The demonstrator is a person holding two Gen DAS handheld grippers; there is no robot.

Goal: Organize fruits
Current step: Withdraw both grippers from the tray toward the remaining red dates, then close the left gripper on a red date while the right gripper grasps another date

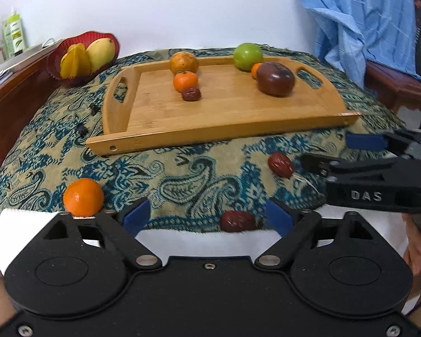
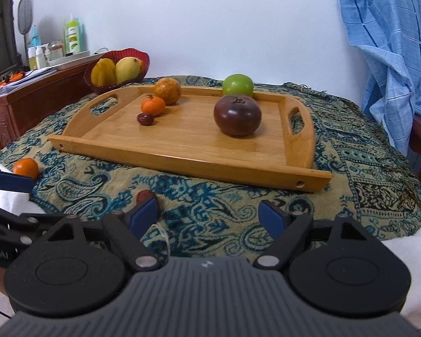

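A wooden tray (image 1: 224,112) (image 2: 188,143) lies on the patterned cloth. It holds a large orange fruit (image 1: 183,62), a tangerine (image 1: 185,81), a red date (image 1: 191,94), a green fruit (image 1: 247,56), a small orange one (image 1: 256,70) and a dark purple tomato (image 1: 275,78) (image 2: 237,115). Loose on the cloth are a tangerine (image 1: 83,197) (image 2: 26,167) and two red dates (image 1: 280,164) (image 1: 237,221). My left gripper (image 1: 207,216) is open and empty, one date just inside its right finger. My right gripper (image 2: 209,216) is open and empty, a date (image 2: 146,195) by its left finger.
A red bowl (image 1: 70,73) (image 2: 137,56) with a starfruit and a mango stands at the back left. A wooden cabinet (image 2: 36,95) with bottles is further left. A blue cloth (image 2: 393,42) hangs over a chair at the right. White cloth (image 1: 22,221) lies at the near edge.
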